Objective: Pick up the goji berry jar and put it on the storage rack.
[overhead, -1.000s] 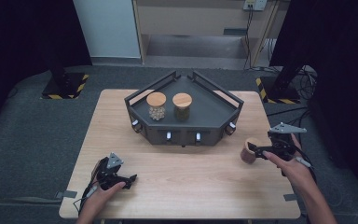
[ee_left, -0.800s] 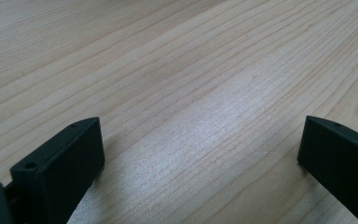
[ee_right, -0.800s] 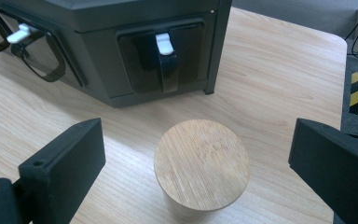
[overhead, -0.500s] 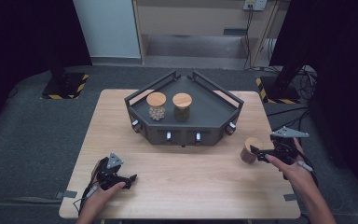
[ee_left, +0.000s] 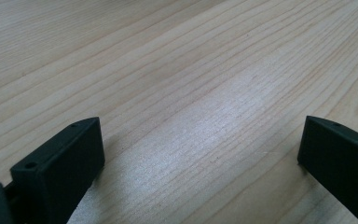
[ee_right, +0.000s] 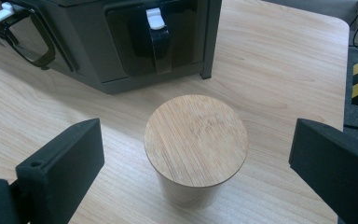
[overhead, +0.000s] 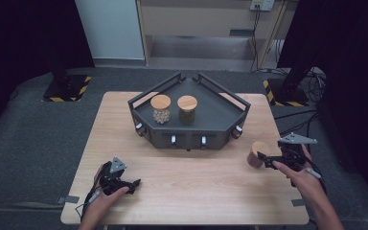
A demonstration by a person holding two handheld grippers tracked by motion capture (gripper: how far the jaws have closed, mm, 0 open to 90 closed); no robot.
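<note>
Two jars with wooden lids already stood side by side in the dark tray at the far middle of the table; the third jar was on the table near its right edge, just off the tray's front right corner, so I judge the work as mostly done, with this last jar not yet placed. Your right gripper was released, its jaws spread wide on both sides of the jar without touching it; you had not clamped it. Your left gripper rested open on the bare wood at the near left, holding nothing. Compared with the earlier frame, your right hand had moved slightly toward you and the jar; the left one had stayed in place.
</note>
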